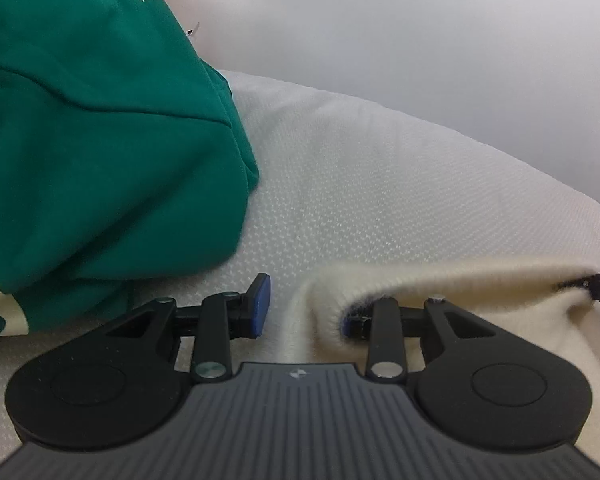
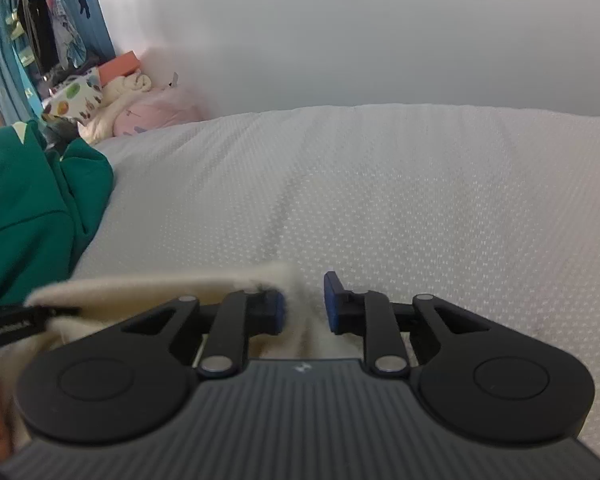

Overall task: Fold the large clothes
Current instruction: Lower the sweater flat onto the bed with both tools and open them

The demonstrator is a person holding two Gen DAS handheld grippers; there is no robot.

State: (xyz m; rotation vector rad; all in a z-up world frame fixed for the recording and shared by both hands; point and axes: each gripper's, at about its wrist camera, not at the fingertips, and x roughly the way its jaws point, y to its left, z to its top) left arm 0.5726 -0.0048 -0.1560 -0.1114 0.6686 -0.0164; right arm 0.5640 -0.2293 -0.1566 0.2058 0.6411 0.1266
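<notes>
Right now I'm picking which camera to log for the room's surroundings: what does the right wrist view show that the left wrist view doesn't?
Only the right wrist view: a corner pile with a pink pillow, an orange box and hanging clothes.
Only the left wrist view: the green garment close up, filling its left side.
Both: the white bed cover, the cream fleece and open jaws on the left gripper and right gripper.

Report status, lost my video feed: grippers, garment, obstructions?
Left gripper and right gripper open, cream fleece between jaws. Green garment heaped left on the bed.
</notes>
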